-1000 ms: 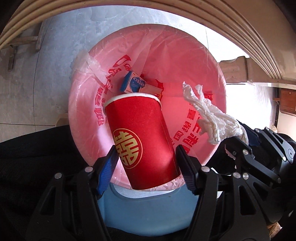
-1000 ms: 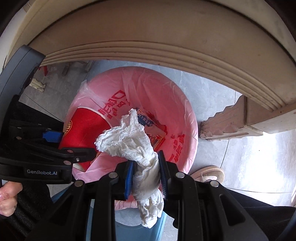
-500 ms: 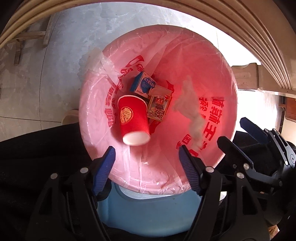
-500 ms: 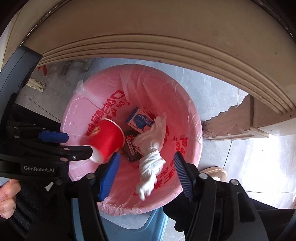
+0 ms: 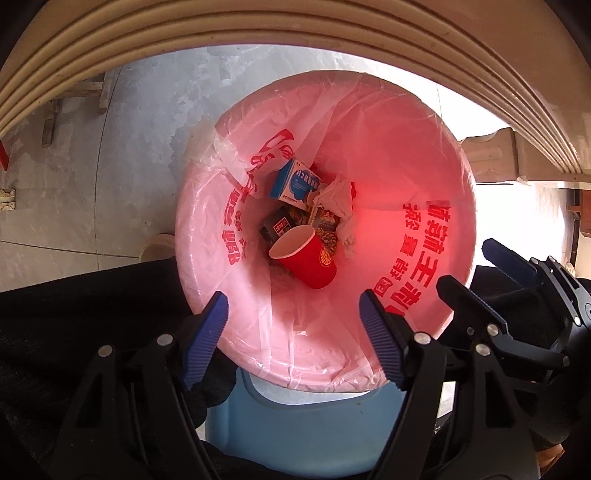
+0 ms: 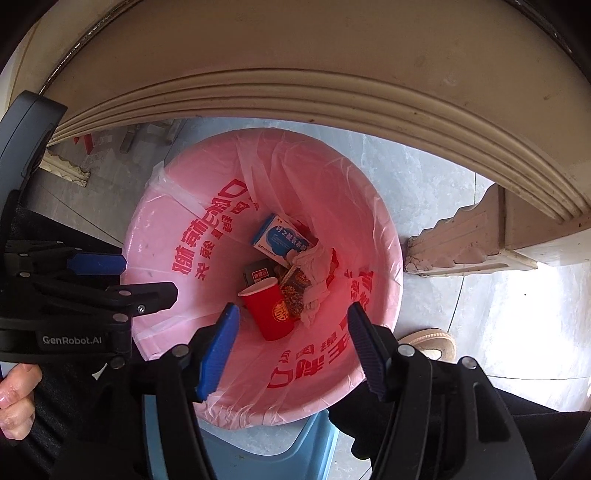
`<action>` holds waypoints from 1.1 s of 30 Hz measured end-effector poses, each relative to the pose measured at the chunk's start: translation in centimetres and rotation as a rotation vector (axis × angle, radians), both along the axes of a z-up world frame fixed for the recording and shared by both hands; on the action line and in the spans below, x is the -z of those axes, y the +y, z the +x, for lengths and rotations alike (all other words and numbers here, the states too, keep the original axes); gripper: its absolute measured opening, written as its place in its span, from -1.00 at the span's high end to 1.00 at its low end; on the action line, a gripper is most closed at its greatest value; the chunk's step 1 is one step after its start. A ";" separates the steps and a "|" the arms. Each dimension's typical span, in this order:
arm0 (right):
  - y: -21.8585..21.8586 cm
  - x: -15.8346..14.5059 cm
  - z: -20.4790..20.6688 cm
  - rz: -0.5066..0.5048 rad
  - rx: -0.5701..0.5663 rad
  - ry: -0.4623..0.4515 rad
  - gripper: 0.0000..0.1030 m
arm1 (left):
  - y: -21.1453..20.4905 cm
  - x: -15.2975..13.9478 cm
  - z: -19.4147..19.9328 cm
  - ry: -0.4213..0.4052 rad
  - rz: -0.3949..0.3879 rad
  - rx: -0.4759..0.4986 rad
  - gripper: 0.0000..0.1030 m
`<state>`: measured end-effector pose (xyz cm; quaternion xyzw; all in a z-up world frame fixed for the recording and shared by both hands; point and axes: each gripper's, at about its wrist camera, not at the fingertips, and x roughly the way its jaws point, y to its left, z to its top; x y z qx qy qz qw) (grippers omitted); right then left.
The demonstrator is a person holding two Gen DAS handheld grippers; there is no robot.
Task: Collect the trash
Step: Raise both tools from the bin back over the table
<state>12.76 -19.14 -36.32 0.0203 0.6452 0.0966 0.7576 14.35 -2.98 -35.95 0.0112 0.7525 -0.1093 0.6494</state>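
Note:
A bin lined with a pink bag (image 5: 424, 155) (image 6: 155, 236) stands on the floor right below both grippers. At its bottom lie a red paper cup (image 5: 306, 258) (image 6: 271, 310) on its side, a crumpled white tissue (image 5: 338, 201) (image 6: 314, 273), a blue and white box (image 5: 293, 184) (image 6: 282, 238) and dark snack packets (image 5: 277, 227) (image 6: 258, 275). My left gripper (image 5: 293, 338) hangs open above the rim with nothing between its blue pads. My right gripper (image 6: 293, 343) is open too and holds nothing. Each gripper shows at the edge of the other's view.
A cream moulded table edge (image 5: 258, 26) (image 6: 332, 85) arches over the far side of the bin. A carved table foot (image 6: 461, 240) stands to the right. A blue stool (image 5: 306, 421) sits just below the bin, dark clothing around it. A shoe (image 6: 432, 341) rests on the grey tiles.
Both grippers opened. The red cup dropped out of the left one and the white tissue out of the right one; both now lie at the bottom of the bin.

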 end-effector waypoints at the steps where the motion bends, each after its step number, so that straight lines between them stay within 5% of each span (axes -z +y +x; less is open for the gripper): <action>1: 0.0 -0.1 -0.1 -0.001 -0.001 -0.002 -0.17 | 0.0 -0.2 0.0 -0.005 0.001 0.002 -0.40; 15: 0.4 -6.6 -3.6 0.062 -0.011 -0.092 -0.19 | 0.4 -6.2 -2.8 -0.116 -0.004 0.040 -0.40; 25: -1.6 -21.4 -4.0 0.144 -0.098 -0.343 -0.84 | 3.7 -21.5 -1.4 -0.345 0.001 0.061 -0.64; 30: -2.4 -28.2 -1.1 0.100 -0.145 -0.461 -0.86 | 6.3 -28.4 2.9 -0.335 -0.043 -0.059 -0.68; 33: -2.5 -32.1 1.0 0.082 -0.195 -0.516 -0.86 | 6.8 -32.2 5.4 -0.365 0.007 -0.083 -0.68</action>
